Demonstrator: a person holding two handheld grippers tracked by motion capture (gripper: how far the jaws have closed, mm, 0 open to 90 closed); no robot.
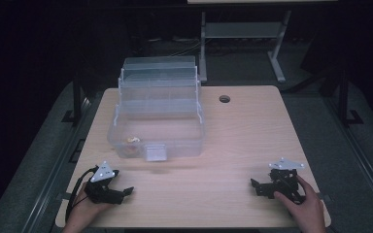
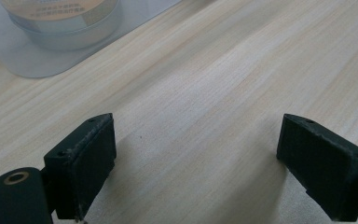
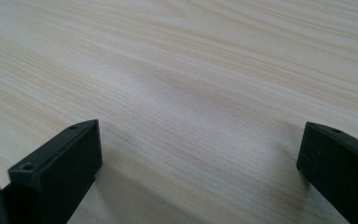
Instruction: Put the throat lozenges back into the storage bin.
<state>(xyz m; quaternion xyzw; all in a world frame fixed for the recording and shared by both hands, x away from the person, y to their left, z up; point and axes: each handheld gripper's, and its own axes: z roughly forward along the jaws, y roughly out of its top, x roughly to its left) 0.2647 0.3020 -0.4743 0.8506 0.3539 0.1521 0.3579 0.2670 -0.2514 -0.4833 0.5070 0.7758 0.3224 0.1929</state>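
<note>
The left gripper (image 1: 126, 192) sits low on the wooden table (image 1: 223, 145), at about 7 o'clock, with its jaws wide apart and nothing between them. The right gripper (image 1: 255, 185) sits at about 5 o'clock, jaws wide apart too. The clear plastic box (image 1: 158, 121) stands open at about 11 o'clock, well apart from both. A round tape roll (image 2: 60, 18) lies inside it.

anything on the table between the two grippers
No, bare wood lies between the left gripper and right gripper in the high view.
</note>
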